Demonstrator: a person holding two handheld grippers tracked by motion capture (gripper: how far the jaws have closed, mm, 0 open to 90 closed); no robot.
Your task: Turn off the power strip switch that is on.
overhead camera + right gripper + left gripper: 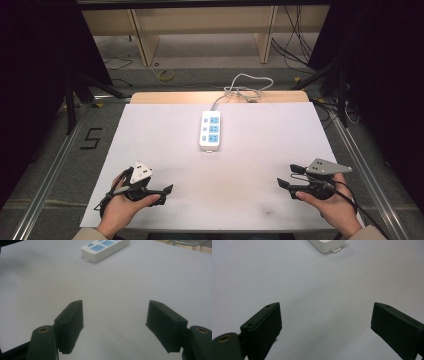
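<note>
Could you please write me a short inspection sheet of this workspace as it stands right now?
Surface: white sheet over a wooden table, faint smudge near the front edge.
Job's things: white power strip with blue sockets, lying flat at centre back.
Clutter: nothing seen.
Tongs: left tongs and right tongs both open, empty, hand-held near the front corners.
Cables: strip's white cord coiled behind the table.
Surroundings: wooden shelving, floor cables, dark curtains.

A white power strip [210, 130] with blue sockets lies flat mid-table on the white sheet [150, 135], cord trailing away.
</note>
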